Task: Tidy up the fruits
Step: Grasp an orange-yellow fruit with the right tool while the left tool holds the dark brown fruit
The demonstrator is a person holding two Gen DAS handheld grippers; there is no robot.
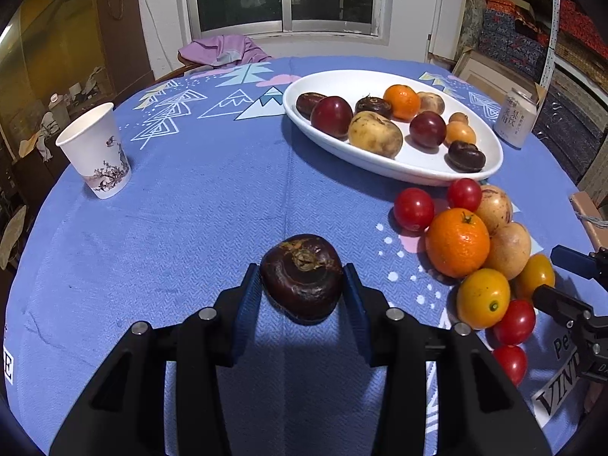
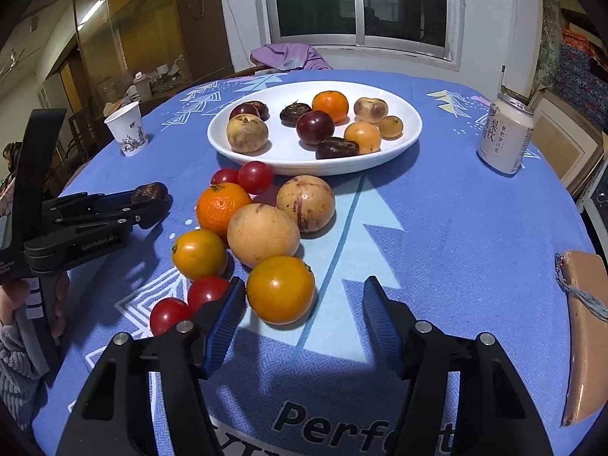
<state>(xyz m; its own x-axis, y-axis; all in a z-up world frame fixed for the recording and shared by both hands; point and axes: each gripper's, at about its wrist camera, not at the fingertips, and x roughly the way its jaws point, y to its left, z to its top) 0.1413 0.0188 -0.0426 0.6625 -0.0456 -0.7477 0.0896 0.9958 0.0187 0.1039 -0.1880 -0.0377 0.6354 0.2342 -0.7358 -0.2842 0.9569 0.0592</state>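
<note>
Left wrist view: the left gripper (image 1: 303, 277) enters from the lower centre, angled down toward the blue tablecloth (image 1: 190, 197). Its blue pads close on either side of a dark water chestnut (image 1: 302, 277), which it holds just above the cloth.

Right wrist view: at the left edge a hand (image 2: 15, 296), cut off by the frame, grips the left tool's handle; the chestnut shows only as a dark sliver at its tip. The right gripper (image 2: 304, 304) rises from the lower centre, jaws partly apart. A yellow tomato (image 2: 280, 288) sits between them, against the left pad (image 2: 224, 323) and clear of the right one; it is not gripped.

Loose fruit lies heaped at centre left, below the white plate (image 2: 380, 159), which holds more fruit. At the right edge, a tan object (image 2: 585, 334) is cropped and unidentifiable.
</note>
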